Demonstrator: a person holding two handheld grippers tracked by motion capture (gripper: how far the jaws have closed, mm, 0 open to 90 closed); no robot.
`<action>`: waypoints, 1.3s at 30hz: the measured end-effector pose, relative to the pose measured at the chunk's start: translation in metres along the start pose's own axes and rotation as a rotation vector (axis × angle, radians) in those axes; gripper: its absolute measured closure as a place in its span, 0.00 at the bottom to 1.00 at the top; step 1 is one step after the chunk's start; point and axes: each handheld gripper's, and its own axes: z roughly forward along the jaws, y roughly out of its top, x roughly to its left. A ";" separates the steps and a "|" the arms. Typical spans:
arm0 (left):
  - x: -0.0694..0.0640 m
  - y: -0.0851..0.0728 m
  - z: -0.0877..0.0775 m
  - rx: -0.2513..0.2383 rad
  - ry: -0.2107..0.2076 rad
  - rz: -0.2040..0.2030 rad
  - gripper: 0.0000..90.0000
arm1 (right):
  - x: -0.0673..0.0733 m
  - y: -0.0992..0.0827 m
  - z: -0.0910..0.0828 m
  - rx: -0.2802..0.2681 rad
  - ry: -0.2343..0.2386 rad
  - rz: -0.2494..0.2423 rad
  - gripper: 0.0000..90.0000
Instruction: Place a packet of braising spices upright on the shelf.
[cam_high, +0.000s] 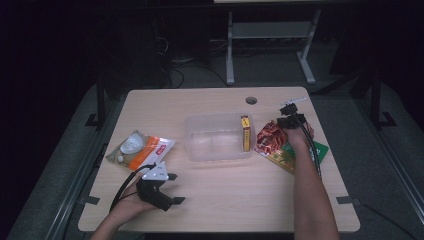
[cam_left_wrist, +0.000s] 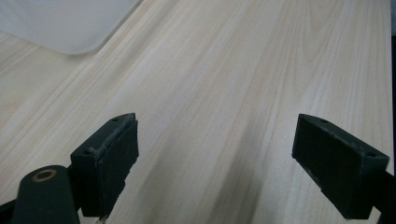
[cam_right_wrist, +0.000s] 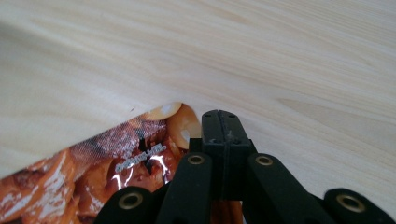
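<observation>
A light wooden table (cam_high: 215, 200) has a round cable hole (cam_high: 251, 100) near its far edge. At its middle sits a clear plastic bin (cam_high: 200, 142) with a yellow box (cam_high: 245, 134) standing inside at its right end. A white-and-orange packet (cam_high: 142, 148) lies left; a red snack bag (cam_high: 269, 138) overlaps a green packet (cam_high: 320, 150) right.

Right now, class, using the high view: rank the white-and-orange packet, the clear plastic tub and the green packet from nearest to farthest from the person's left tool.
From the left tool, low on the table's left:
1. White-and-orange packet, just beyond it on the left side.
2. Clear plastic tub, at the table's middle.
3. Green packet, far across on the right, by the right tool.
</observation>
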 end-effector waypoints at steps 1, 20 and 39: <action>-0.001 0.000 0.000 -0.001 -0.001 -0.002 0.16 | 0.001 0.000 -0.001 0.005 0.002 -0.015 1.00; -0.004 0.002 0.006 0.027 -0.019 0.013 0.16 | 0.030 -0.025 -0.024 -0.002 0.127 -0.152 1.00; -0.009 0.002 0.007 0.024 -0.029 0.018 0.16 | 0.080 -0.061 -0.064 0.060 0.277 -0.308 1.00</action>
